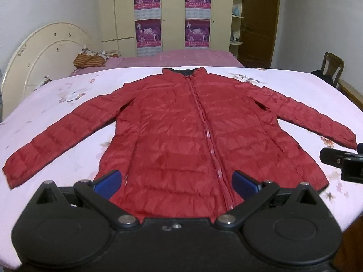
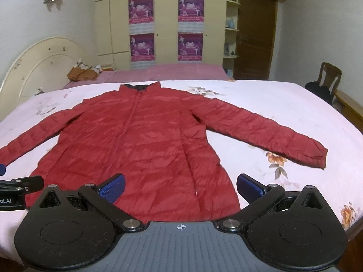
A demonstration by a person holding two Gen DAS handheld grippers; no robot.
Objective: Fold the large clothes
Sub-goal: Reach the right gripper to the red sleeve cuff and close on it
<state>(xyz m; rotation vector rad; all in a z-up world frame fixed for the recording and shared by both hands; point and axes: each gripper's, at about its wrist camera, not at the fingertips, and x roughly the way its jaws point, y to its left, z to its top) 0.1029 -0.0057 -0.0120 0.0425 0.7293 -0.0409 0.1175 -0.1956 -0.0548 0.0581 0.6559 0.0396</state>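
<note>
A red quilted puffer jacket lies flat and zipped on a pink floral sheet, collar away from me, both sleeves spread out to the sides. It also shows in the right wrist view. My left gripper is open and empty, hovering over the jacket's hem near the zipper. My right gripper is open and empty, over the hem's right part. The right gripper's body shows at the right edge of the left wrist view, beside the right sleeve cuff.
The sheet covers a broad surface whose near right edge drops off. Behind it stand a pink bed with a cream headboard, a wardrobe with posters, a brown door and a wooden chair.
</note>
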